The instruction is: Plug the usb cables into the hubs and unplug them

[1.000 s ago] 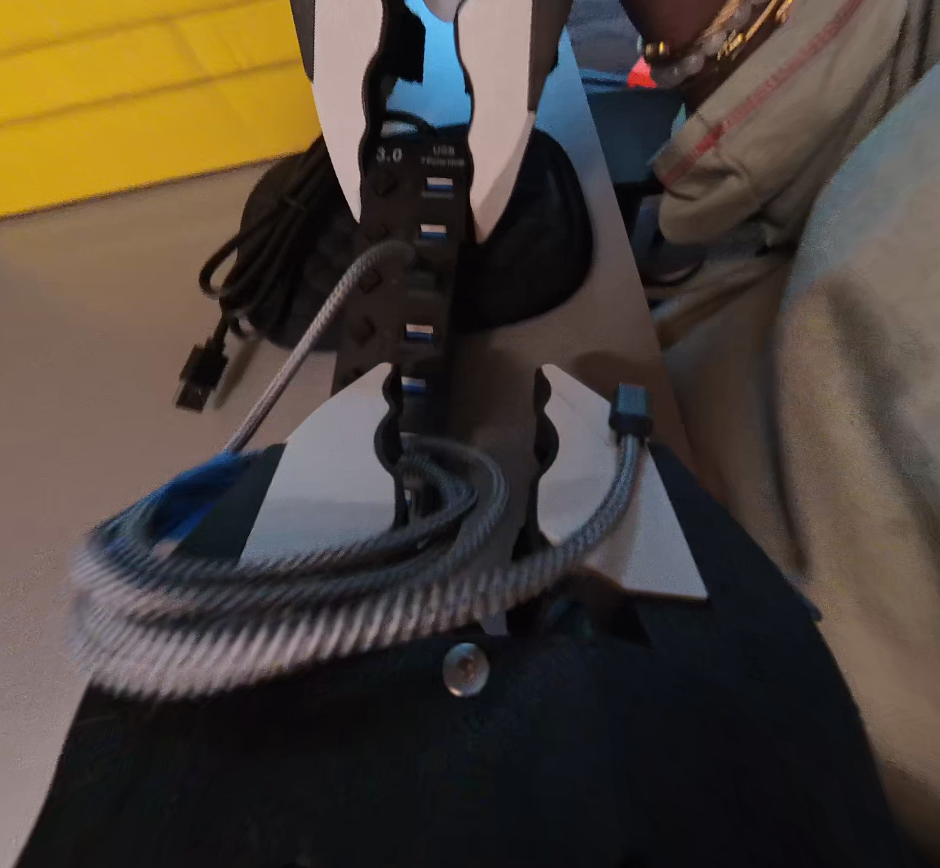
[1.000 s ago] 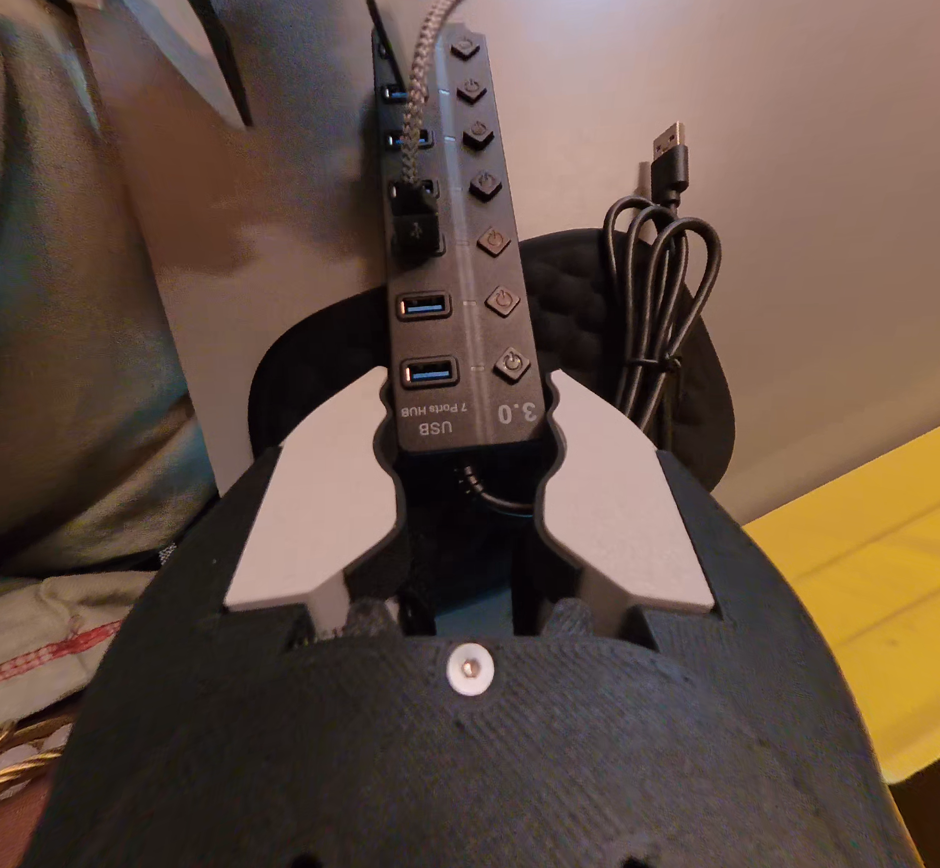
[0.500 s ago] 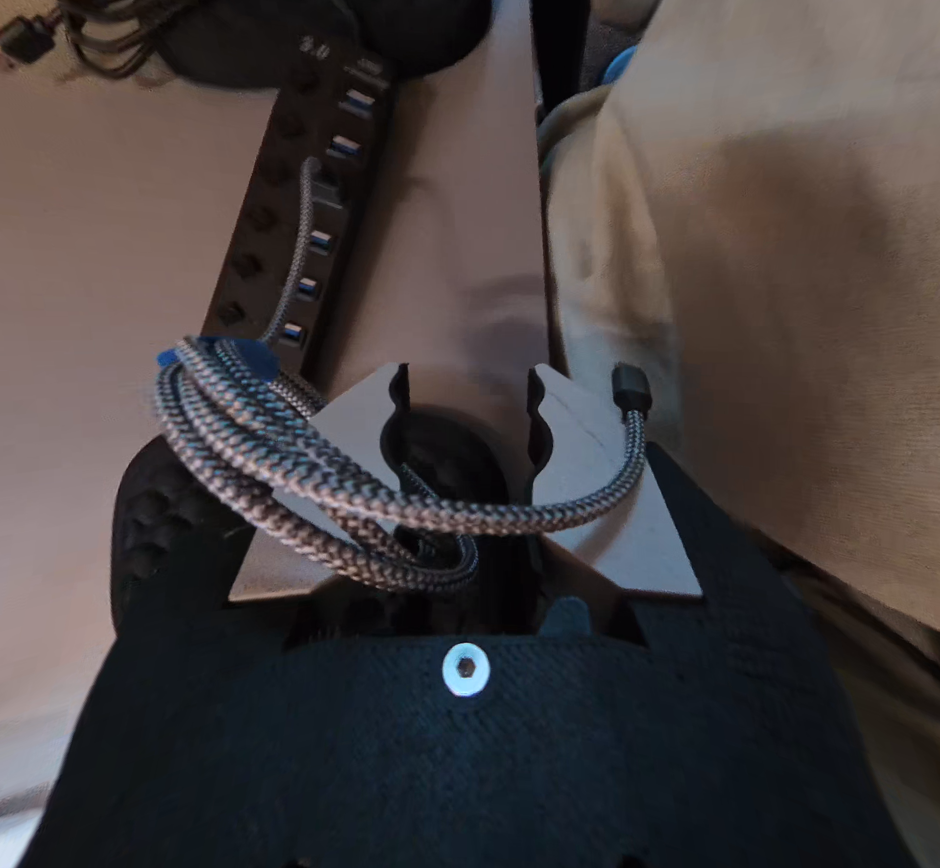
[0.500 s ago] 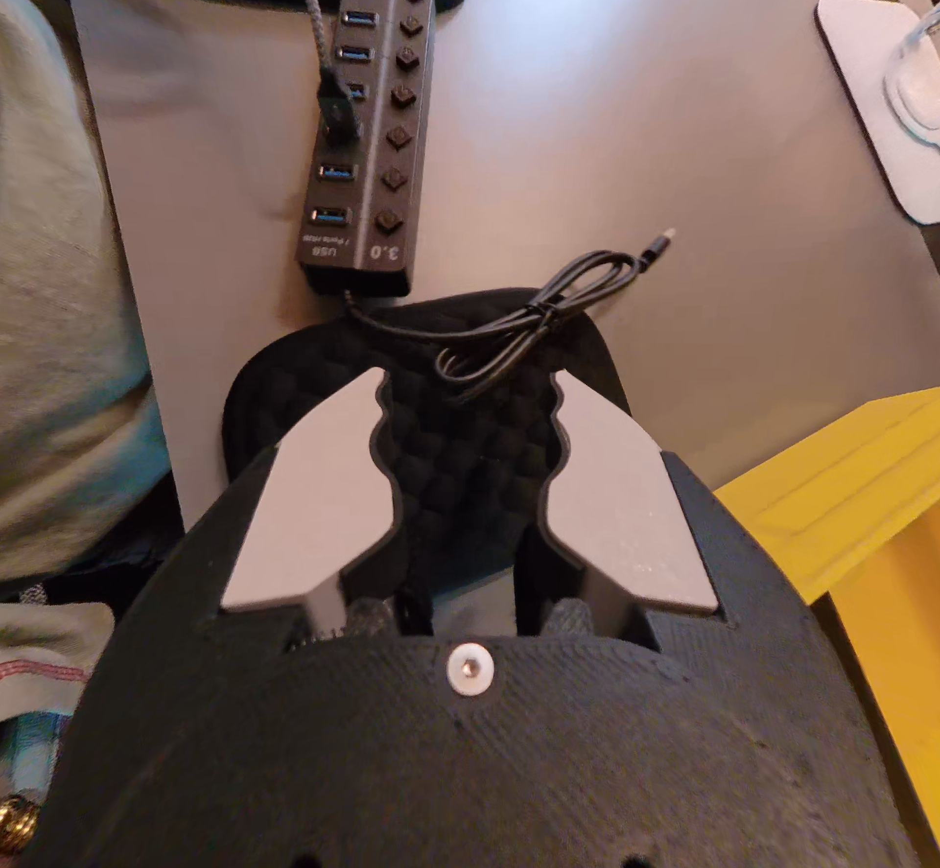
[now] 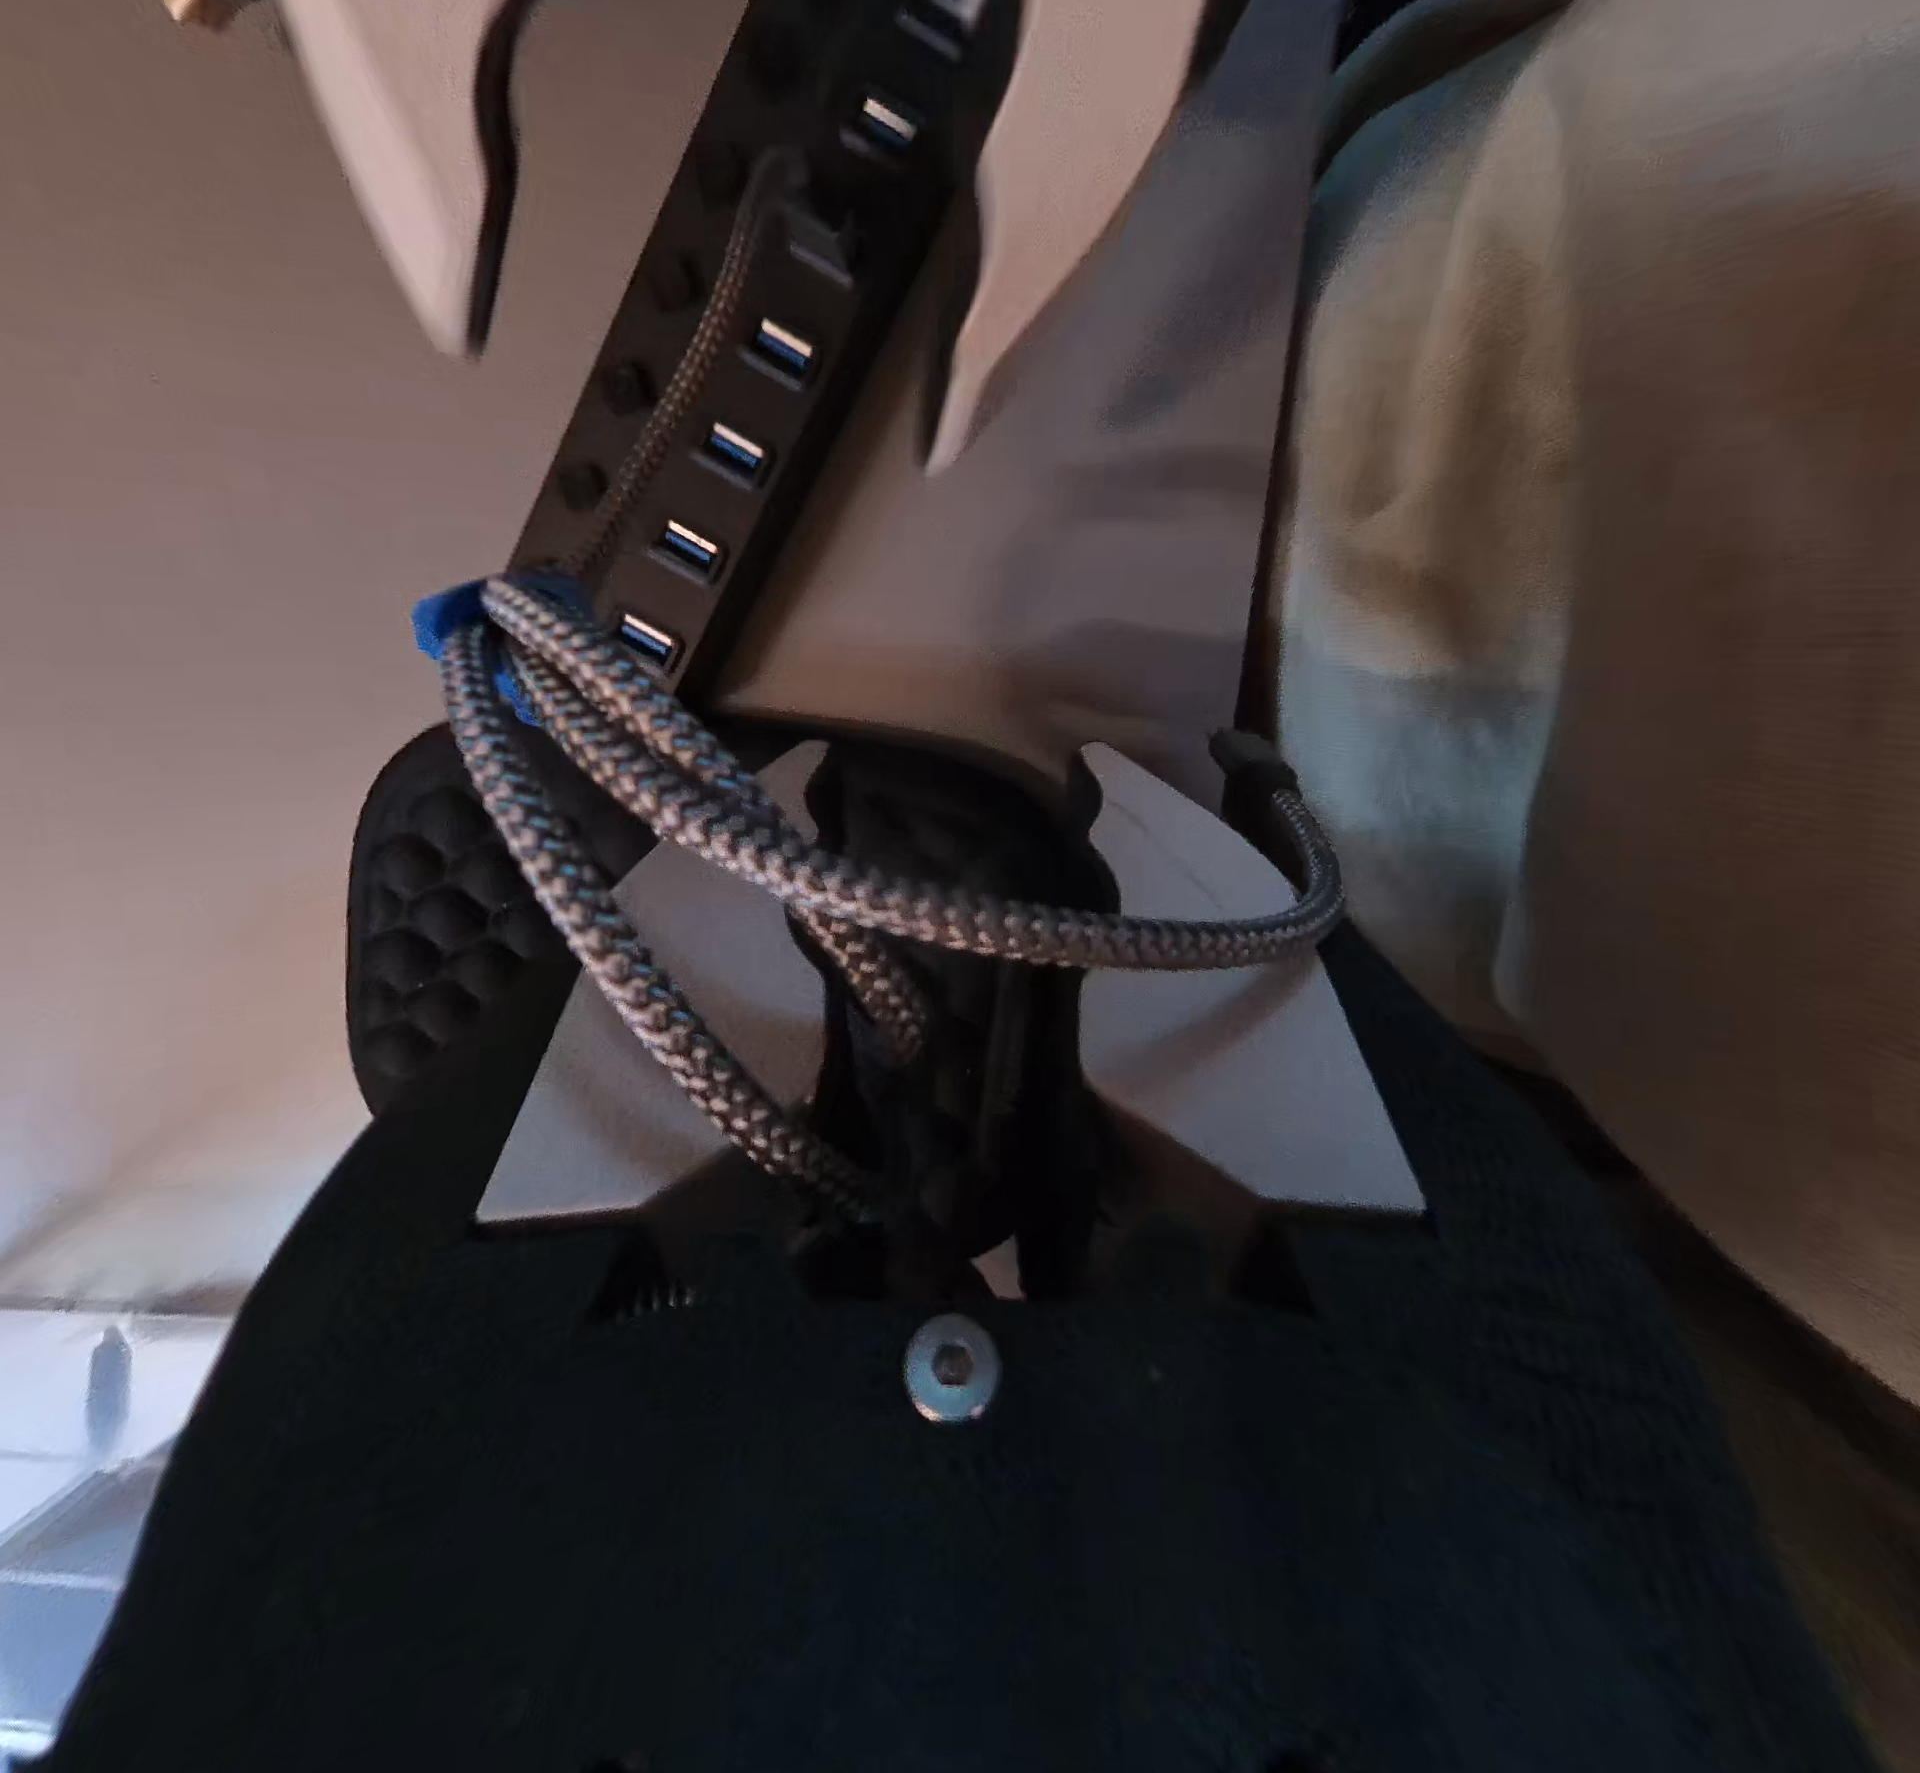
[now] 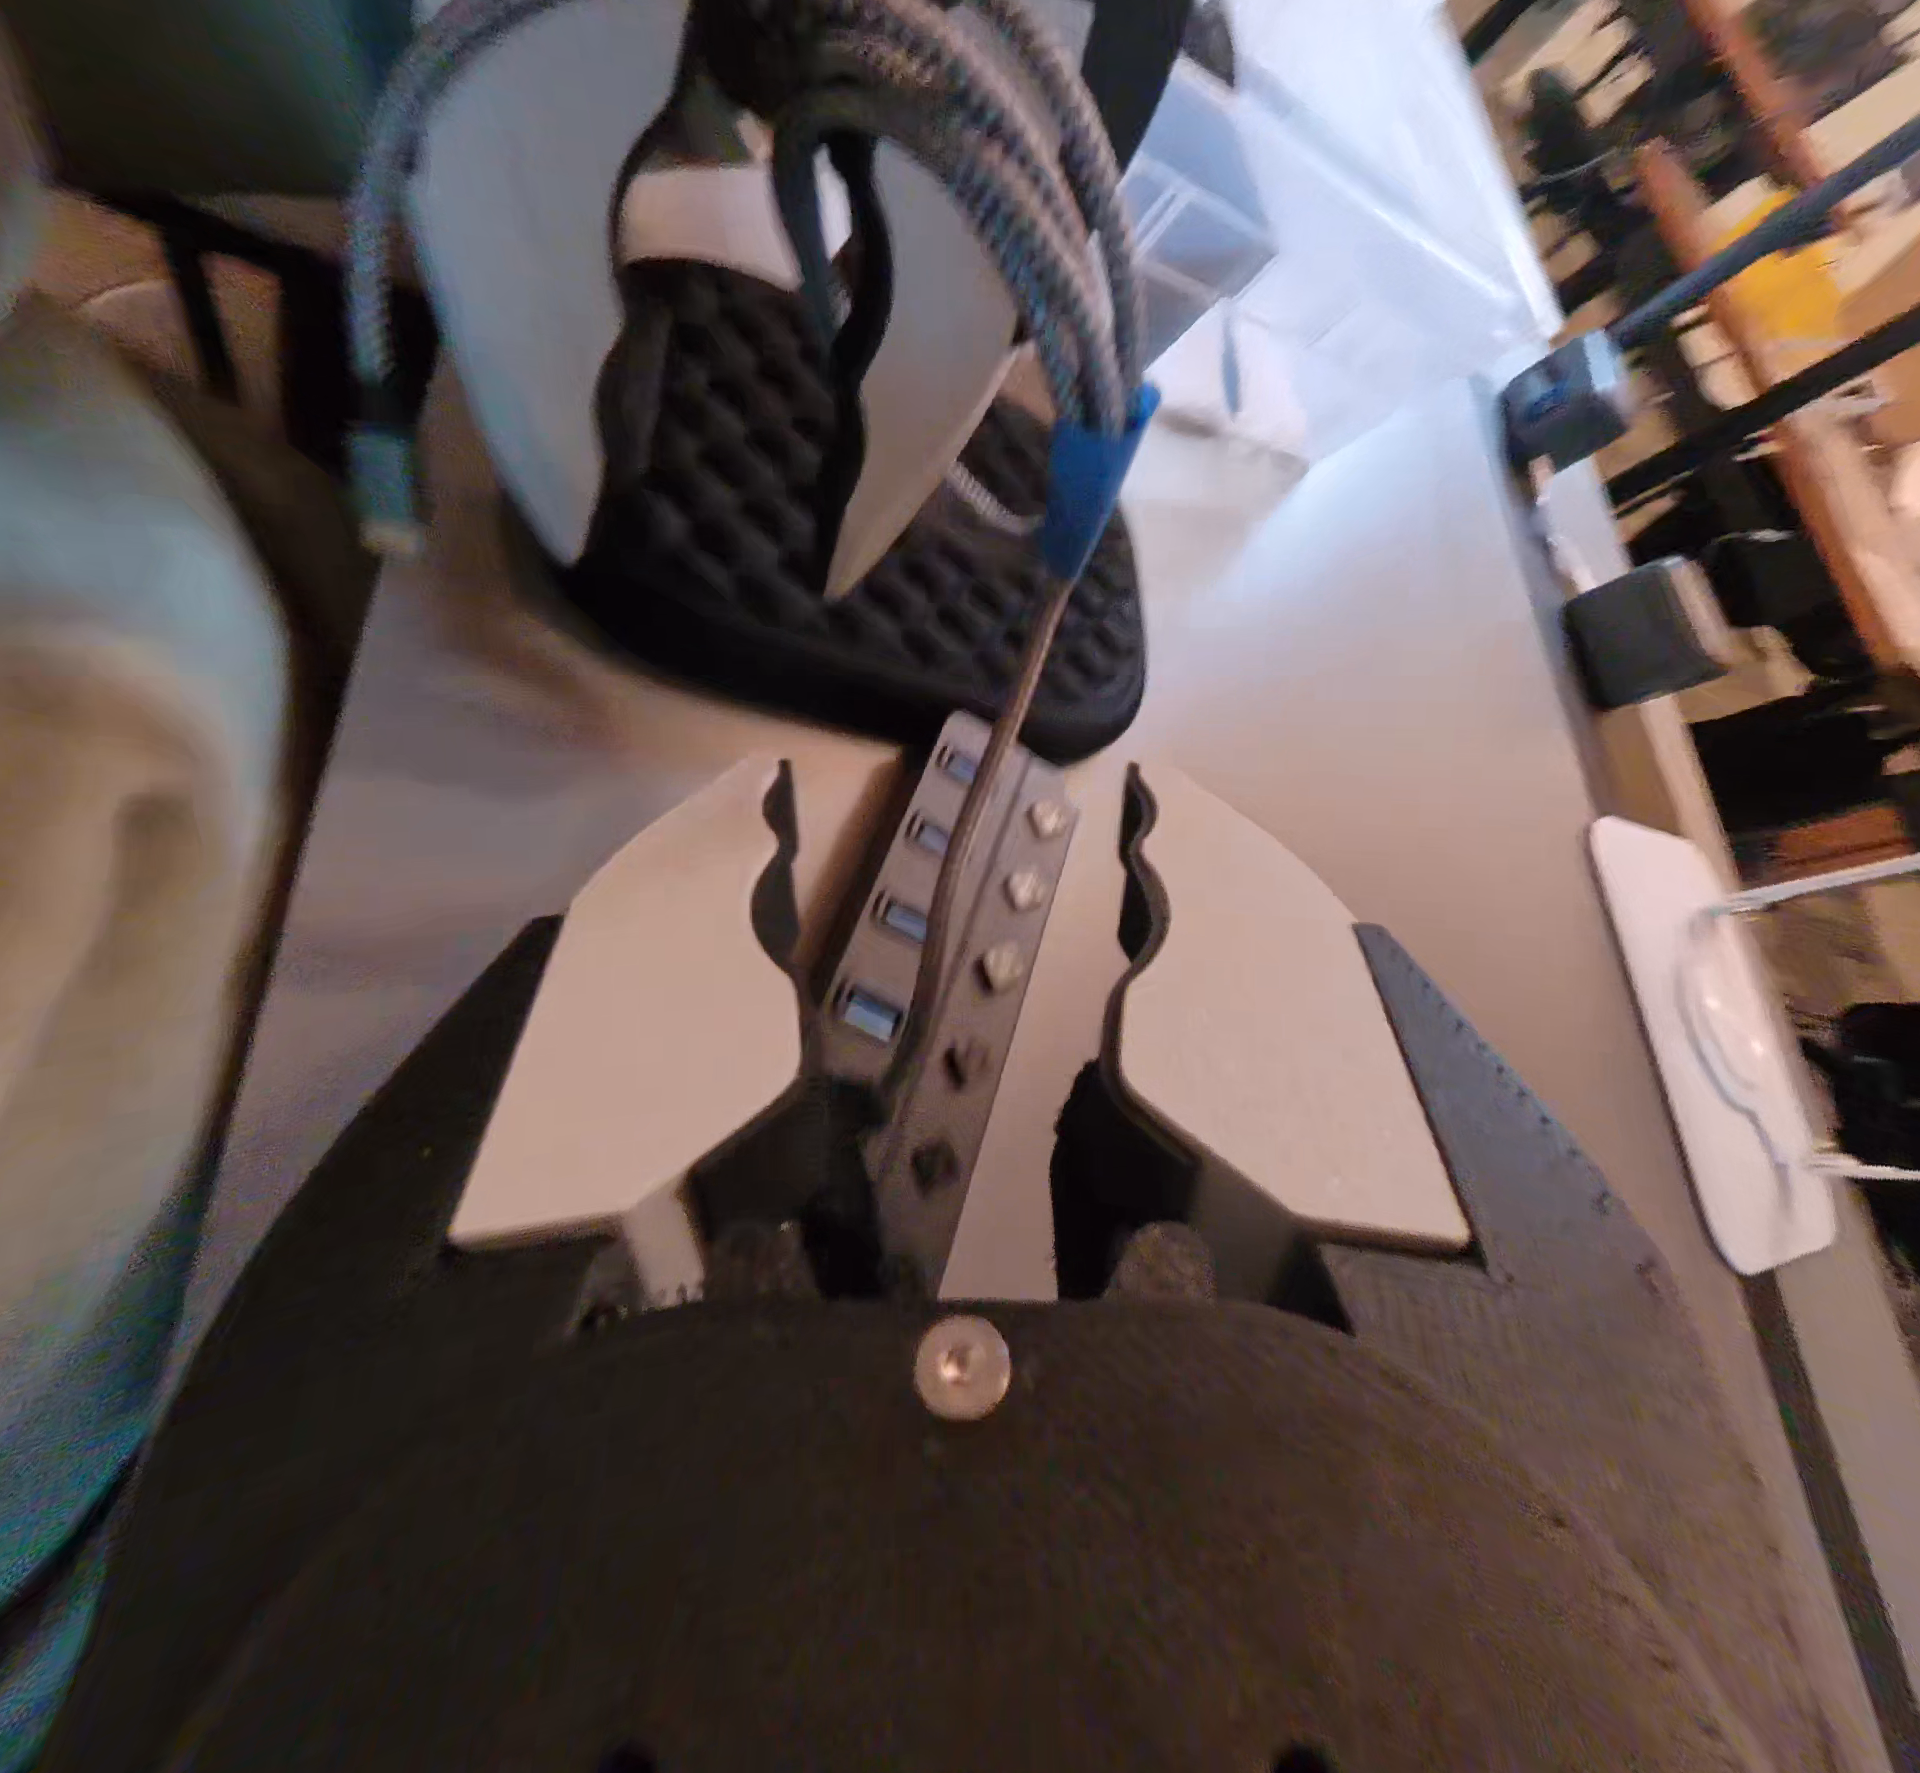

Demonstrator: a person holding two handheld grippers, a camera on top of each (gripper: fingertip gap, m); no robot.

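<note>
Your right gripper (image 6: pixel 956 850) straddled the black hub (image 6: pixel 951 934) with jaws apart, its long axis running straight ahead between them on the table (image 6: pixel 1351 580), while your left gripper (image 5: pixel 940 778), also spread, carried the braided cable (image 5: pixel 727 840) draped loose.

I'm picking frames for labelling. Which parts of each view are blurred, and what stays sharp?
Left wrist view: the braided cable and the USB hub ports are fairly sharp, while the far right gripper and the clothing smear. Right wrist view: the hub is readable; the cable loops and the background shelving are motion-blurred.
</note>
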